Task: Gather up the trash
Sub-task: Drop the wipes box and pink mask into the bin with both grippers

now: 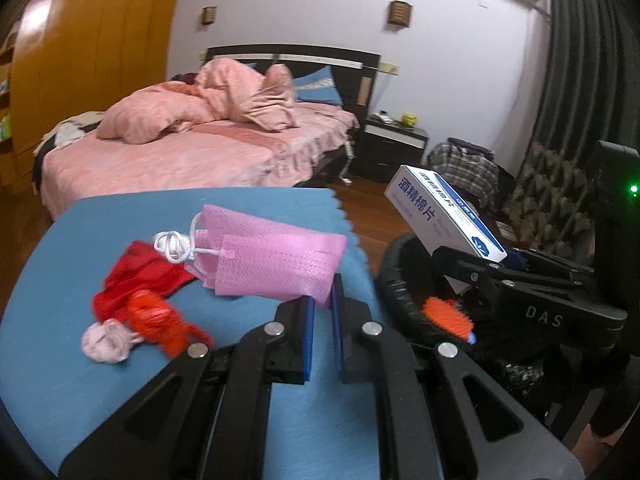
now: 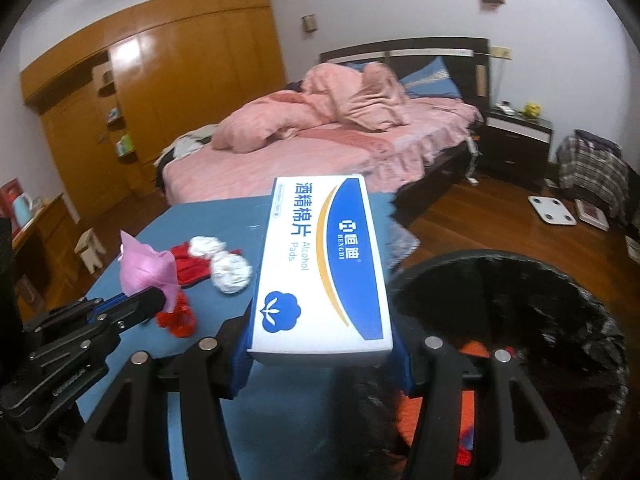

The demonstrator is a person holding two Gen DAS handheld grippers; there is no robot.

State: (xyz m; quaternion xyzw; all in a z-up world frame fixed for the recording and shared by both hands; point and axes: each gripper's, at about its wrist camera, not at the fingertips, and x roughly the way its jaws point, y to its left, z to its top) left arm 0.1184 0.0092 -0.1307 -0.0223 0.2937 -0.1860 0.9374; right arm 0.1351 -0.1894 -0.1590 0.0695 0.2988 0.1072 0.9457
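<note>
The blue table [image 2: 224, 420] has a black bin [image 2: 520, 320] at its three o'clock edge. The right gripper [image 2: 320, 364] clamps a box [image 2: 324, 272] beside the bin's rim. The left gripper [image 1: 322, 300], jaws narrow, pinches a pink mask [image 1: 276, 256]; red scraps [image 1: 156, 300] lie at the mask's eight o'clock.

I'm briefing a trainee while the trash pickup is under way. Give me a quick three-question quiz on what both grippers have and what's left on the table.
1. True or false: the right gripper holds the white and blue box.
2. What does the left gripper hold? A) red bag B) pink mask C) paper ball
3. Fill in: the black bin stands at the ____ end of the blue table in the right wrist view.

Key
1. True
2. B, the pink mask; the red bag and paper ball lie on the table.
3. right
</note>
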